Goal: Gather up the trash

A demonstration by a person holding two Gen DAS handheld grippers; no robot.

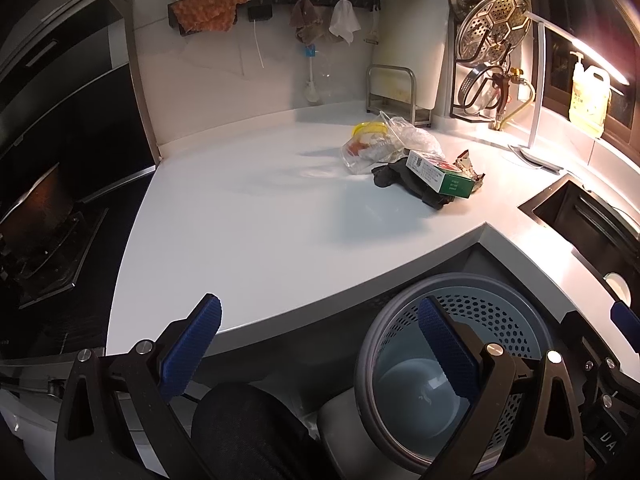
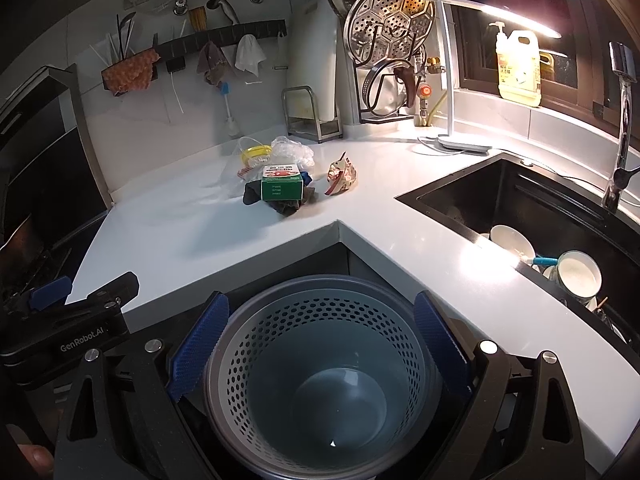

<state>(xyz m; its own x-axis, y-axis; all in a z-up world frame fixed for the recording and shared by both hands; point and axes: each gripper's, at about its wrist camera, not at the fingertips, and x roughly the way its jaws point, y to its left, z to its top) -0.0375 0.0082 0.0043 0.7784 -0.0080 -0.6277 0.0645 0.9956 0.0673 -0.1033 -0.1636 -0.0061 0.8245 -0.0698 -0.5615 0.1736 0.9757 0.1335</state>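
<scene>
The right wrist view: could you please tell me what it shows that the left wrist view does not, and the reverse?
Only the right wrist view shows the faucet and the dishes in the sink. Only the left wrist view shows the stove clearly. Both show the empty bin, the green box on the dark cloth, the wrapper, the plastic tub, the lamp and both open grippers, left and right.

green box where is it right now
The green box lies on the white counter toward the back corner, resting on a dark cloth, left of the crumpled wrapper.
</scene>
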